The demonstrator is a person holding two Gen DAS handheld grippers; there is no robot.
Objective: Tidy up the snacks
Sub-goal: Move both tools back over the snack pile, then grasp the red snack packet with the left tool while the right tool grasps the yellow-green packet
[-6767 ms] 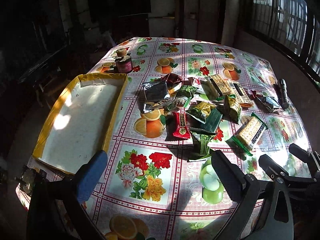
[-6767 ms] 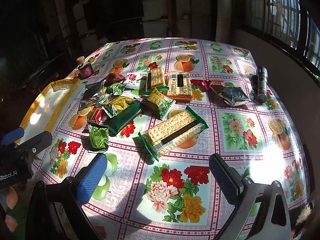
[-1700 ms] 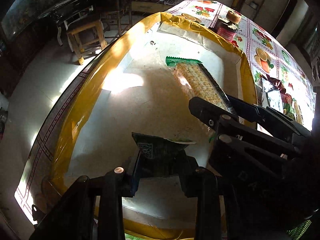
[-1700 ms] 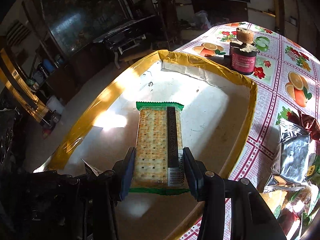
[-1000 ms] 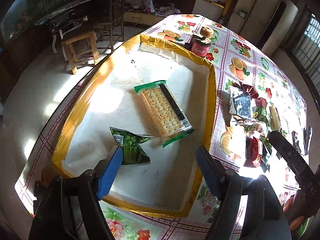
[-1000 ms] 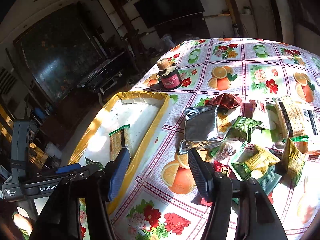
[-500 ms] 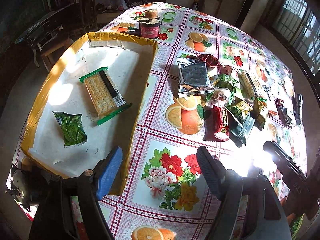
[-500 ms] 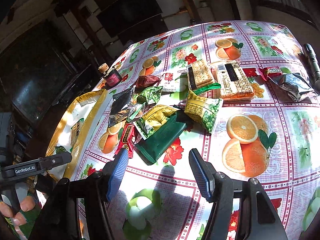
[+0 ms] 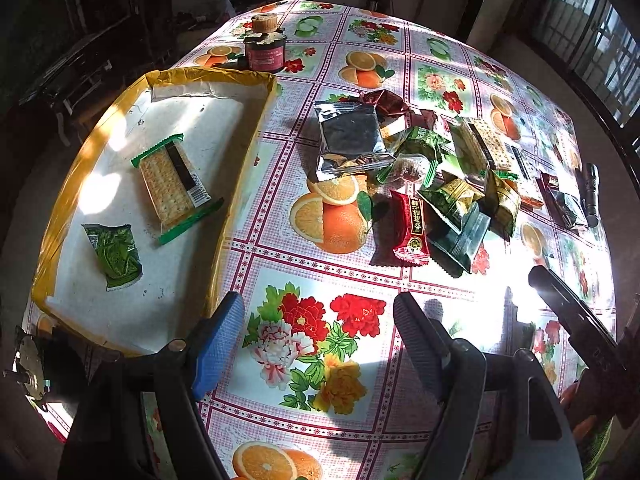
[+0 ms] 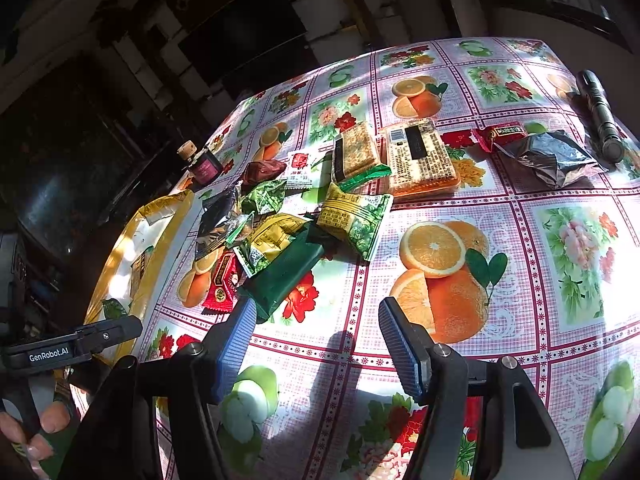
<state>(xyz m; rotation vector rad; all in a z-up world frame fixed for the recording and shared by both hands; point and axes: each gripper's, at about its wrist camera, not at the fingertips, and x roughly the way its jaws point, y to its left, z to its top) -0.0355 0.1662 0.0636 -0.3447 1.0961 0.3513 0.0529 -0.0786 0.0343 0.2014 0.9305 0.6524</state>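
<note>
**A:** Sunlight is falling across a tablecloth printed with oranges and flowers, in a dim room with dark furniture behind. What is each camera giving you?

**B:** The left wrist view is looking down into the yellow-rimmed tray at the table's left edge. A cracker pack and a small green packet are lying apart on its white floor. The right wrist view is catching only a sliver of that tray, but it is showing the far packs clearly: two cracker packs, a silver pouch and a black flashlight near the right edge.

**A:** And the rest of the snacks?

**B:** They are sitting in a loose snack pile in the middle of the table, right of the tray; a red packet and a dark green packet are lying on its near side. A dark jar is standing just beyond the tray's far corner.

**A:** Room to move?

**B:** Bare cloth is lying between the pile and the near edge.

**A:** The grippers?

**B:** The left gripper is hanging released, tilted steeply down over the flower print, nothing between its pads. The right gripper is pointing less steeply, jaws spread and empty, just short of the dark green packet. A hand is gripping the left tool's handle.
</note>
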